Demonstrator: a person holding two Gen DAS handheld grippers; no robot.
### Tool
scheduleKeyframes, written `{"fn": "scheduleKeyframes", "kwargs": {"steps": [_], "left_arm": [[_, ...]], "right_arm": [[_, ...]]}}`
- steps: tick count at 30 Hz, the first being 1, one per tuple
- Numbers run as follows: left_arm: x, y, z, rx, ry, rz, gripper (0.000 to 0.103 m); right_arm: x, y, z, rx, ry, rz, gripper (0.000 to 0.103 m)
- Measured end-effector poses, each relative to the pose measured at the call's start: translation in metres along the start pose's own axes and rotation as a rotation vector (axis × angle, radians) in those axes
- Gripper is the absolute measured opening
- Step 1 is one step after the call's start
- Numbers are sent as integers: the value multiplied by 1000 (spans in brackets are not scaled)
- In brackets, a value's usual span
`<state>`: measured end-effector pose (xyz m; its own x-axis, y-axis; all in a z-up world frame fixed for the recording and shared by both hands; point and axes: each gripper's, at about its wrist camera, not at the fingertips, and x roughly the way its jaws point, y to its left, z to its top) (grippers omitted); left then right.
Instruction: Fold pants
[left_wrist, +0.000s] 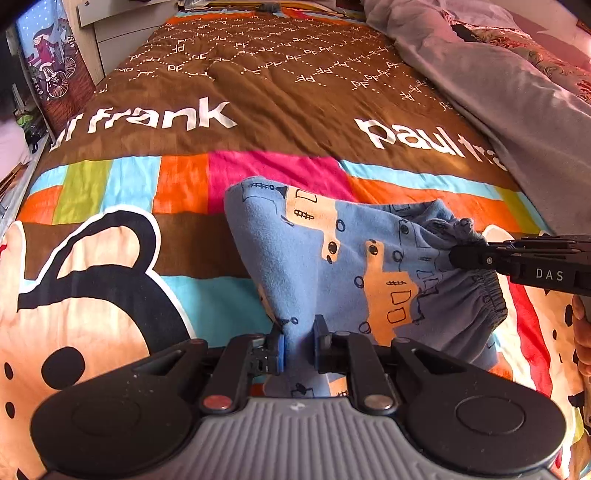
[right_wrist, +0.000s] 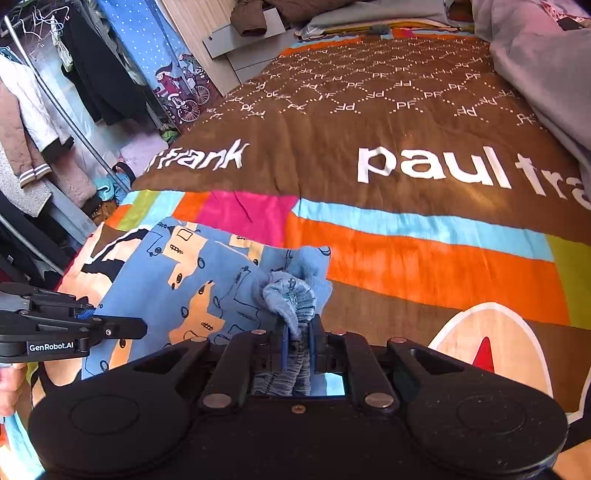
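Note:
Small blue pants (left_wrist: 332, 258) with orange and dark printed shapes lie bunched on the colourful bedspread (left_wrist: 110, 184). My left gripper (left_wrist: 299, 332) is shut on a fold of the blue fabric at the near edge. My right gripper (right_wrist: 298, 328) is shut on the gathered elastic waistband (right_wrist: 291, 295), which bulges up between its pads. In the left wrist view the right gripper (left_wrist: 458, 254) comes in from the right, pinching the waistband end. In the right wrist view the left gripper (right_wrist: 122, 328) reaches in from the left over the pants (right_wrist: 177, 273).
A grey blanket (left_wrist: 498, 92) is heaped along the bed's right side. Hanging clothes on a rack (right_wrist: 44, 122) and floor clutter stand left of the bed. Drawers (right_wrist: 243, 40) sit at the far end. A person's hand (left_wrist: 581, 332) shows at the right edge.

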<state>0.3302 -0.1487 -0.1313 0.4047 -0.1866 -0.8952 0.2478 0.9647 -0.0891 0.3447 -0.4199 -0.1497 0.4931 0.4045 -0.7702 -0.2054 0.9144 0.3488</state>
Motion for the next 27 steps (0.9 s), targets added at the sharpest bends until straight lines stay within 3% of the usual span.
{"fn": "scheduleKeyframes", "kwargs": {"steps": [7,13,17,19,22,24,27], "left_arm": [[0,-1,3,13,11,-5,17],[-9,1,7,-2,25,45,31],[-26,5,5,-2,-25,71,64],[-36,5,3,3,-48,76,66],[-54,6,-2,-5,-81,78,76],[-70,7,-7,-18,-114,91,88],[-93,7,-20,-17,-175,114,95]], "right_arm": [[2,0,-3,13,-3,-18,12],[-5,8,-2,9,-8,-72,23],[-18,14,-4,10,-32,-111,33],[-28,20,-6,7,-47,-127,37],[-46,32,-12,3,-78,-149,43],[-60,43,-17,4,-103,-163,49],[-84,61,-29,14,-148,-185,58]]}}
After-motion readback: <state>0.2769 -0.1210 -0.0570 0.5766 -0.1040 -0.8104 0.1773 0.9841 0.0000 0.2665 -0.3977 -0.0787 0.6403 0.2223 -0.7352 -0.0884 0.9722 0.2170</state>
